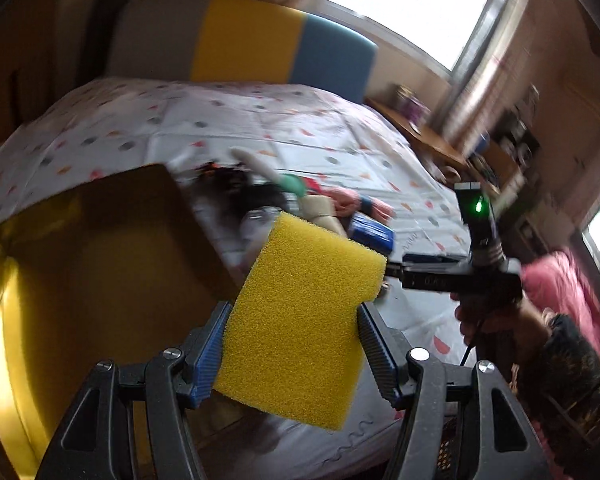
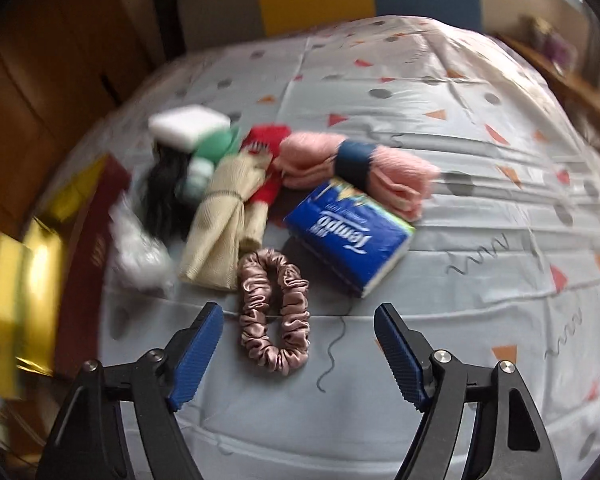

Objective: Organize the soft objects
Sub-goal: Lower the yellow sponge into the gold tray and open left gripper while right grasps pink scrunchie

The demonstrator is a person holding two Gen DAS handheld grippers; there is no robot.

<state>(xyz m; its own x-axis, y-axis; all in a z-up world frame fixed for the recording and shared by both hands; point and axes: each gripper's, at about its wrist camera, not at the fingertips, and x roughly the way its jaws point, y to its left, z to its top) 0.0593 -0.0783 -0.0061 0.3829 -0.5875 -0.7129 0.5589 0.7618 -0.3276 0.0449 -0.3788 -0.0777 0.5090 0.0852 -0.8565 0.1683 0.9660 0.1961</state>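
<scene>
A yellow sponge [image 1: 312,300] is pinched between the blue pads of my left gripper [image 1: 293,312], held in the air beside an open gold-lined box [image 1: 80,264]. My right gripper [image 2: 298,316] is open above the bed, its pads touching nothing. A pink satin scrunchie [image 2: 276,356] lies on the sheet below the gap, closer to the left finger. Behind it sits a pile: a blue Tempo tissue pack [image 2: 348,236], a pink knit roll with a blue band [image 2: 364,164], a beige cloth [image 2: 220,216], a red item [image 2: 266,144], a white sponge [image 2: 188,124] and a black tuft [image 2: 164,192].
The bed [image 2: 460,240] has a pale sheet with coloured shapes. The box's maroon wall [image 2: 92,240] stands at the left bed edge. A grey, yellow and blue headboard [image 1: 244,40] is at the far end. A wooden desk [image 1: 428,136] and window are at the right. A hand [image 1: 484,320] holds the other gripper.
</scene>
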